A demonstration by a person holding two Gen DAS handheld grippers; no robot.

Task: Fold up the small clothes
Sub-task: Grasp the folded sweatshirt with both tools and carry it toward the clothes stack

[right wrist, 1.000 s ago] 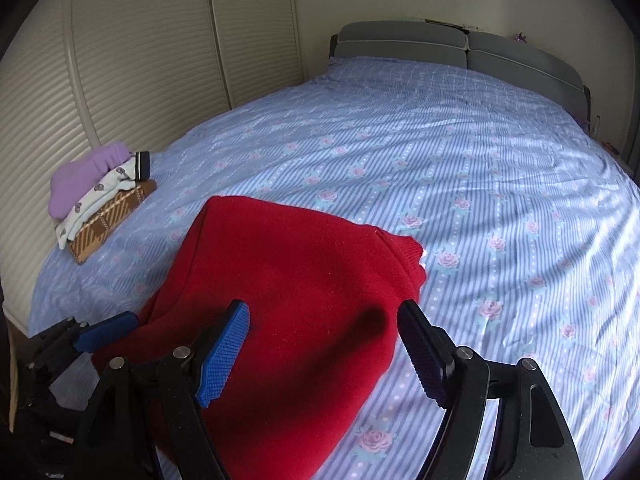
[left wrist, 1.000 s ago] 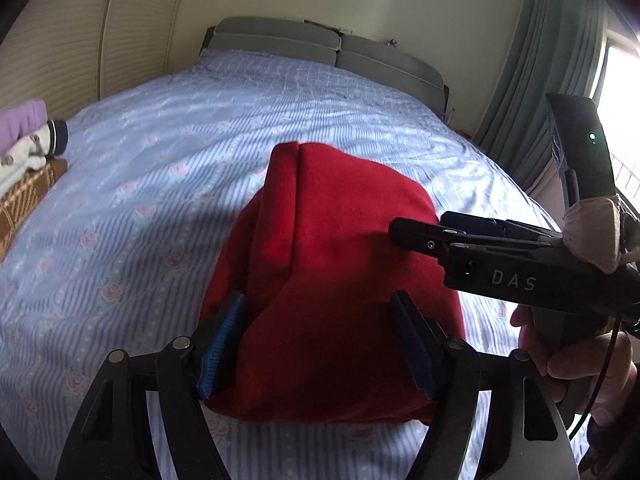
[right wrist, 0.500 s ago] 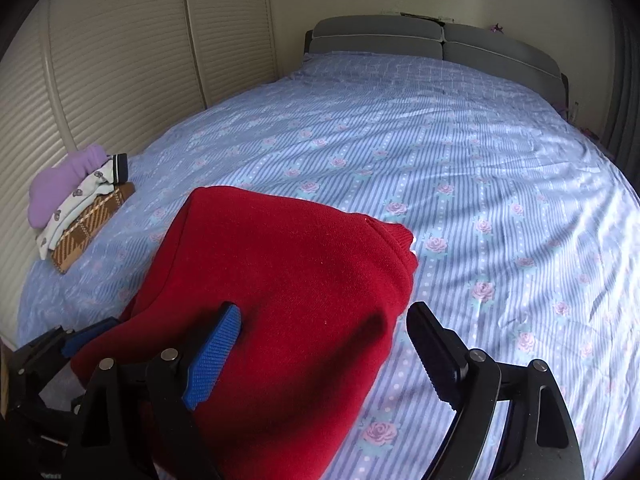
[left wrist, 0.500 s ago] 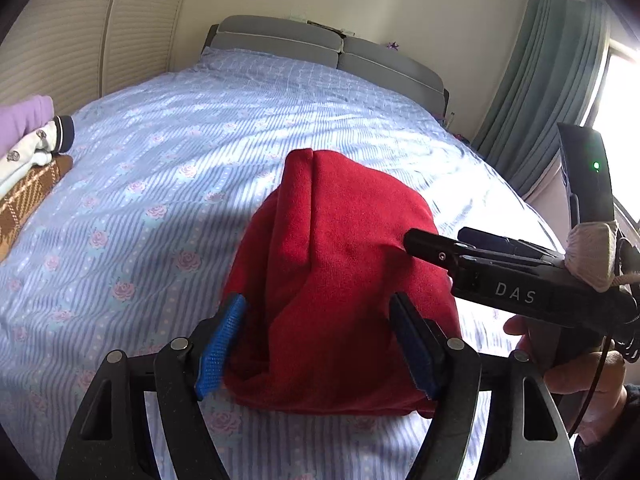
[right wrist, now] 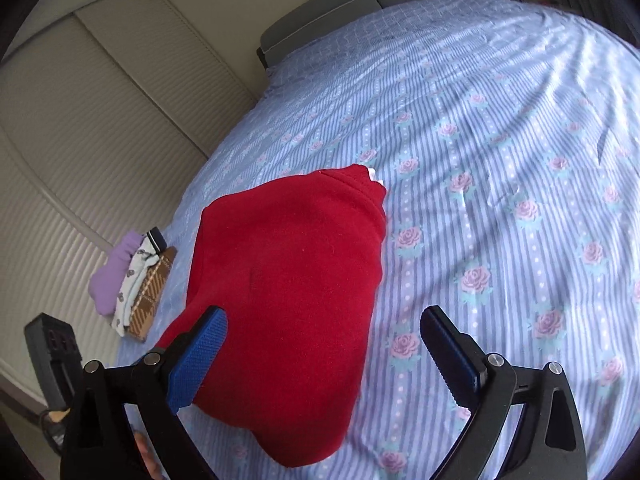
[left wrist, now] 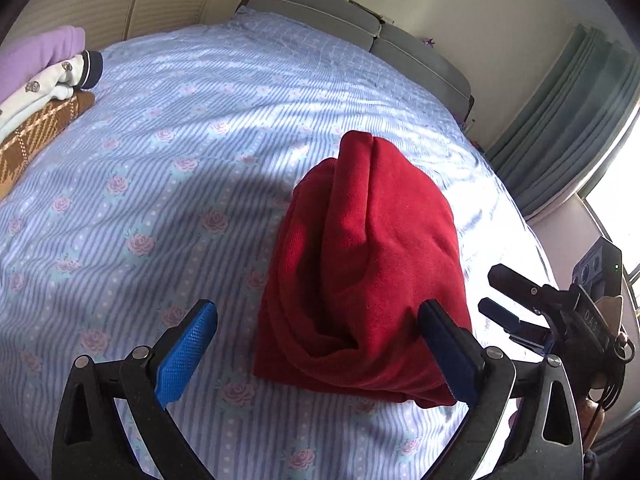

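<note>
Through my left wrist camera, my left gripper [left wrist: 320, 344] hangs with its blue-padded fingers spread wide and holding nothing. The folded red sweater [left wrist: 368, 264] lies on the bed [left wrist: 192, 128] just ahead, off toward my right finger, whose pad overlaps the sweater's near right corner, though I cannot tell if it touches. My left finger [left wrist: 186, 354] is over bare rose-printed sheet, apart from the cloth. Far off to the left of this gripper sits a stack of folded clothes [left wrist: 36, 80], purple on top, white in the middle, brown plaid beneath. My right gripper [left wrist: 516, 304] shows at the right edge, just beside the sweater, its fingers apart. Beyond the bed are a grey headboard [left wrist: 360, 28] and green curtains [left wrist: 568, 120]. Through my right wrist camera, my right gripper [right wrist: 324, 356] is likewise spread open and empty. The red sweater [right wrist: 288, 280] lies ahead and to the left of it, passing behind my left finger [right wrist: 198, 360], while the right finger is over open sheet on the bed [right wrist: 500, 160]. The stack of folded clothes [right wrist: 128, 284] sits further left, near the louvred wardrobe doors [right wrist: 80, 140].
</note>
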